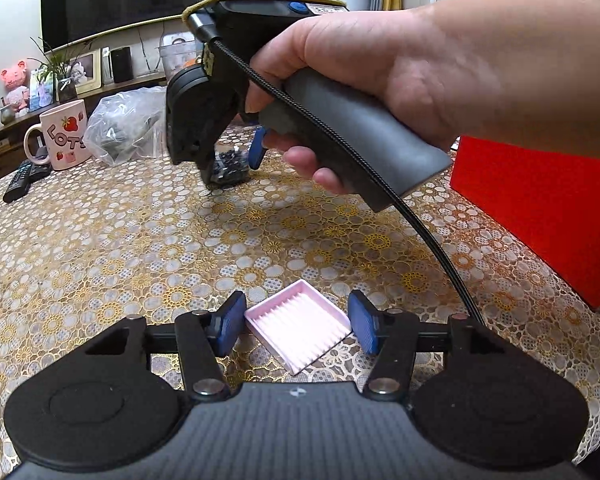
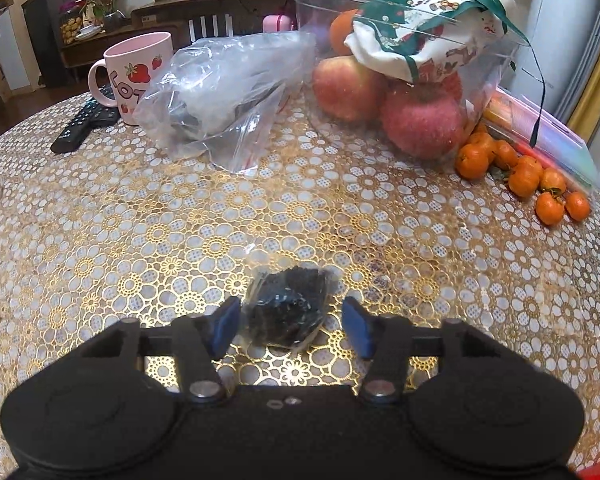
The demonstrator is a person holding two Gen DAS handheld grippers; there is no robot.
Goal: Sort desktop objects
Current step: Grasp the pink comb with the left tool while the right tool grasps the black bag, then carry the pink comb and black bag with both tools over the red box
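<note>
Two hand-held tools work over a round counter covered in a gold and white floral cloth.

The left tool sits low over a small pink tray with a ribbed inside. The tray lies flat on the cloth, turned cornerwise between the blue pads. The left pad is right at the tray's corner and the right pad just beside its edge; whether either presses on it I cannot tell. The jaws stand at a middling width, about the tray's own span.

The right tool points steeply down at a small clear bag of black bits. That bag rests on the cloth between its pads; the left one is at the bag's edge, the right one stands a little apart. The jaws are partly drawn in, not gripping as far as I can see. From the left camera, a hand holds this tool by its grey handle, a black cable trailing down.

Further back stand a pink strawberry mug, a remote beside it, a larger plastic bag, a clear tub of apples with a Christmas cloth on top, and loose tangerines. A red box stands at the counter's right side.
</note>
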